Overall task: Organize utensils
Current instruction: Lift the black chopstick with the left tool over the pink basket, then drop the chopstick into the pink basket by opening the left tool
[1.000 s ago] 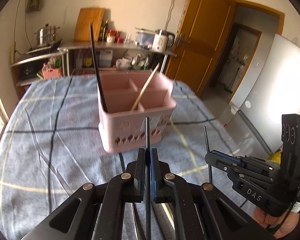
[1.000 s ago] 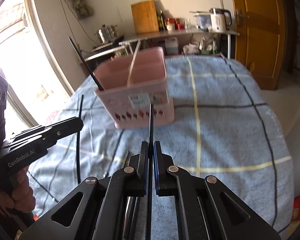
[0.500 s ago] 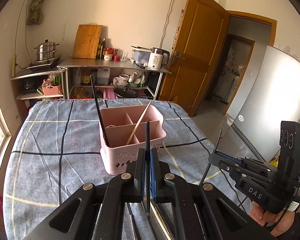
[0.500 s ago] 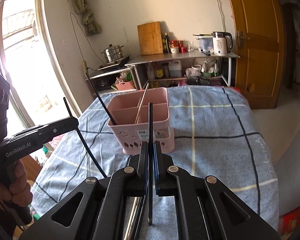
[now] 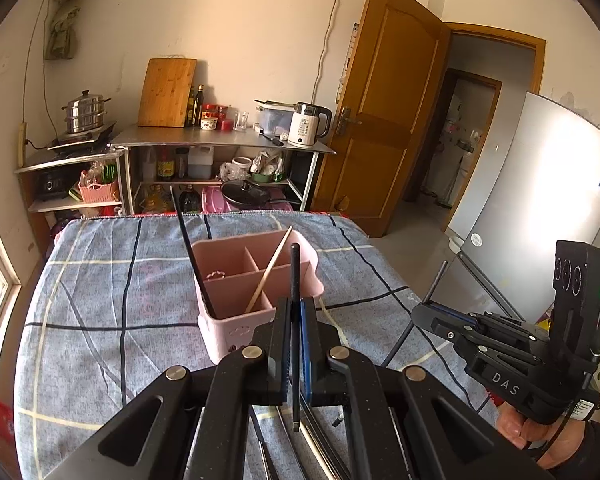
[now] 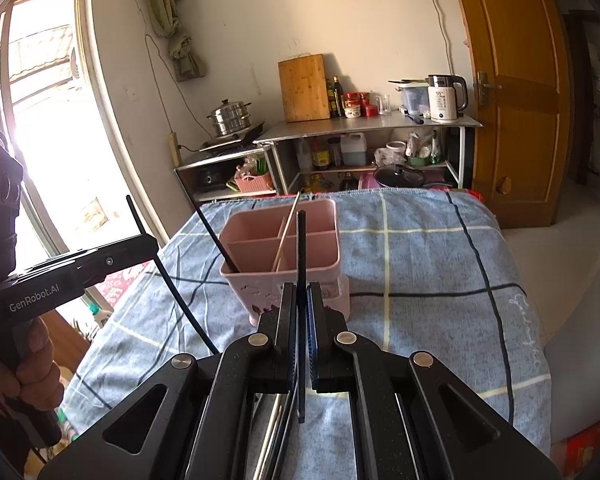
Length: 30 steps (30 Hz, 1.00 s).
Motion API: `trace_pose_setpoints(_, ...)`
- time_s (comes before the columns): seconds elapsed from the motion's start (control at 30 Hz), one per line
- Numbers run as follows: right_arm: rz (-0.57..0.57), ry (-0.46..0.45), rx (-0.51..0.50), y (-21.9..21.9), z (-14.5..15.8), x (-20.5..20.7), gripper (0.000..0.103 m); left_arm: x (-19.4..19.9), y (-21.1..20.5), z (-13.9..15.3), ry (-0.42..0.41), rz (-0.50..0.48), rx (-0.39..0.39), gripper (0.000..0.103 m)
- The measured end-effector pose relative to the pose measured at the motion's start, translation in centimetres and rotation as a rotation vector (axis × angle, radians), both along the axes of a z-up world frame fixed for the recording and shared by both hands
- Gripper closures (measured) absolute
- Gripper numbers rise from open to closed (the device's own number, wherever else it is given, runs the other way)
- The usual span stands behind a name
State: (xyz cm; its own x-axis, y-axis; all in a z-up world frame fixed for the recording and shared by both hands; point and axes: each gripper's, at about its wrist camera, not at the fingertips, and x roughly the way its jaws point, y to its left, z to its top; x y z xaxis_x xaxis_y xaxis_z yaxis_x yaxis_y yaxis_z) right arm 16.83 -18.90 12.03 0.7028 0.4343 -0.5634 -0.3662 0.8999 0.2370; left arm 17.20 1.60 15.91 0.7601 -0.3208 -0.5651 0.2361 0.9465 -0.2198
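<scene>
Left wrist | left gripper (image 5: 295,312) pinches thin black chopstick (image 5: 295,264) | right gripper (image 6: 302,300) likewise | pink plastic caddy (image 5: 236,332)

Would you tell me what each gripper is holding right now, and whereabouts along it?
Each holds one black chopstick mid-shaft: the left gripper a black chopstick, the right gripper another black chopstick.
</scene>
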Motion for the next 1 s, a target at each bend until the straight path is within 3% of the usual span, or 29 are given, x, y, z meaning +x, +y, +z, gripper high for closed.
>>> trace_pose_setpoints(0.67, 0.034, -0.183, 0.022, 3.2, 8.3, 5.0, 0.098, 5.2, 2.9, 10.6, -0.149, 0.038, -0.003, 0.099)
trace_pose_setpoints(0.8, 0.038, -0.205, 0.034, 4.2, 9.0, 6.3, 0.098, 6.6, 3.7, 11.1, -0.154, 0.059, 0.006, 0.099)
trace_pose_setpoints(1.0, 0.048, -0.202, 0.055, 5.3, 8.4, 7.9, 0.098, 8.6, 4.5, 8.8, -0.115, 0.089, 0.017, 0.099)
